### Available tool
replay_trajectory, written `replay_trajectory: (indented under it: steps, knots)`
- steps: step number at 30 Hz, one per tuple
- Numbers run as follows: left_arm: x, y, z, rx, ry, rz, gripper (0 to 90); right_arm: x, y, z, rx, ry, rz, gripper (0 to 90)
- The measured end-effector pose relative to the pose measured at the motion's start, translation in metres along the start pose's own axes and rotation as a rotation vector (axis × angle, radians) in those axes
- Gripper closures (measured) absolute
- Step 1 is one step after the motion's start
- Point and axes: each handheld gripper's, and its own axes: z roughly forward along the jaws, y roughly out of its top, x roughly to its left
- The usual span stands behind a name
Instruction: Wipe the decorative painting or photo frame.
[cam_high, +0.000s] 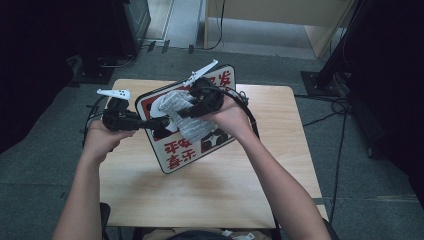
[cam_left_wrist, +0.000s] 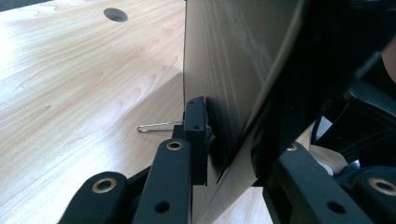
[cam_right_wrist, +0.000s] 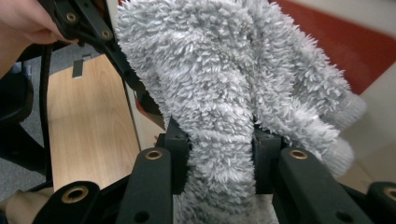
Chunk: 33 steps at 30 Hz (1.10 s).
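Note:
A white sign board (cam_high: 200, 150) with a red border and red characters is held tilted above the wooden table (cam_high: 210, 195). My left gripper (cam_high: 162, 121) is shut on its left edge. In the left gripper view the board (cam_left_wrist: 224, 60) stands edge-on between the black jaws of that gripper (cam_left_wrist: 233, 158). A grey fluffy cloth (cam_high: 187, 122) lies against the board's printed face, and my right gripper (cam_high: 186, 113) is shut on it. The right gripper view shows the cloth (cam_right_wrist: 219, 84) bunched between its gripper's (cam_right_wrist: 219, 158) pads, with the red and white board (cam_right_wrist: 355, 51) behind.
A round hole (cam_left_wrist: 115, 14) sits in the tabletop's far part, and a thin metal wire (cam_left_wrist: 156, 126) shows beside the left jaw. Dark stands and cables (cam_high: 335, 105) surround the table on the grey floor. A light wooden cabinet (cam_high: 280, 15) stands beyond.

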Motion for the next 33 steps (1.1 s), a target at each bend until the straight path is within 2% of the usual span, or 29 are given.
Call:
replay_trajectory:
  steps: [33]
  knots:
    - [-0.001, 0.000, 0.000, 0.005, 0.004, 0.007, 77.3, -0.002, -0.046, 0.027, 0.013, 0.037, 0.030, 67.9]
